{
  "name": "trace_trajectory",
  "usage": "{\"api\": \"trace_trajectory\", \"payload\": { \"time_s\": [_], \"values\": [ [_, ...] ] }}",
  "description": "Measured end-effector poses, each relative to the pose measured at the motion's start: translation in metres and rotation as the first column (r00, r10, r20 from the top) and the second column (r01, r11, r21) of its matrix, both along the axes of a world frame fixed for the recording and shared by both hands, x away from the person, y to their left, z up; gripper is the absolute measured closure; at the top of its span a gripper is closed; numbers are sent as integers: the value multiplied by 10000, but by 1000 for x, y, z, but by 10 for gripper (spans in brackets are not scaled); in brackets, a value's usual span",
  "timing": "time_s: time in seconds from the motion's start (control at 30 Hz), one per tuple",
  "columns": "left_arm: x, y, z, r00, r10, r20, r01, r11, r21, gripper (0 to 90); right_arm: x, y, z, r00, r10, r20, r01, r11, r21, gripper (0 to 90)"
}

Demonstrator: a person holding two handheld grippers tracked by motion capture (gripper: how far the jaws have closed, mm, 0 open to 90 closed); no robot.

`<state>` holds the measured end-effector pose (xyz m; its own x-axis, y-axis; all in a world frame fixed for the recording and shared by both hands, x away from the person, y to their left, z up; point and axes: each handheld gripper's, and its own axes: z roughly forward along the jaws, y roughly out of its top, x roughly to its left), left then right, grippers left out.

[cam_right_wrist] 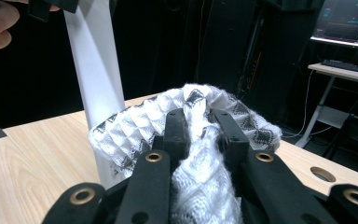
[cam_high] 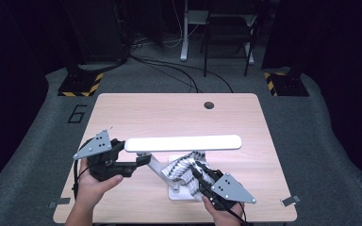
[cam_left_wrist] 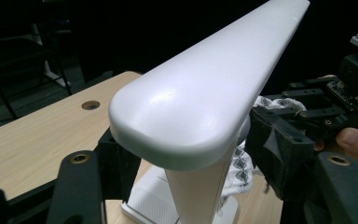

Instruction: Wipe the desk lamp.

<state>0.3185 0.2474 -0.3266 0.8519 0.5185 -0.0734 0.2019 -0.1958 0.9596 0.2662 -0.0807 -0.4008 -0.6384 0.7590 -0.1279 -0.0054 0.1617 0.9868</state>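
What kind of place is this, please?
Probably a lab or recording room: a lone wooden table on grey carpet, hazard-striped stand bases, loose floor cables, and a desk with monitor and keyboard.

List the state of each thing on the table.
Lamp: upright, head level, arm tilted, unlit.
Cloth: bunched against the lamp's arm, pinched by the right gripper.
Left gripper: open, jaws either side of the lamp's arm.
Right gripper: shut on the cloth.
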Motion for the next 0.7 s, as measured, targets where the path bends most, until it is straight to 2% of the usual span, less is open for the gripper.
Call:
{"api": "trace_trajectory", "payload": {
  "time_s": [0.1, 0.2, 0.33, 0.43, 0.57, 0.7],
  "values": [
    [-2, 5, -4, 10000, -71, -38, 70, 9998, -199, 336, 1, -2, -1, 10000, -16, 70, 16, 10000, -81, 771],
    [-5, 9, -9, 9999, -67, -147, 66, 9999, -124, 333, 1, -3, -3, 10000, -58, -36, 58, 10000, 13, 772],
    [-9, 13, -18, 9998, -119, -160, 122, 9997, 212, 333, 4, -4, -7, 9998, -151, -137, 151, 9999, -57, 769],
    [-10, 18, -24, 9995, -91, -303, 95, 9999, 126, 336, 6, -5, -9, 9997, -189, -159, 190, 9998, 26, 769],
    [-9, 24, -29, 9995, -199, -258, 200, 9998, 40, 354, 10, -6, -13, 9994, -285, -198, 285, 9996, 11, 762],
    [-6, 28, -37, 9996, -175, -226, 178, 9998, 125, 368, 12, -9, -19, 9988, -386, -311, 387, 9993, 17, 759]
  ]
}}
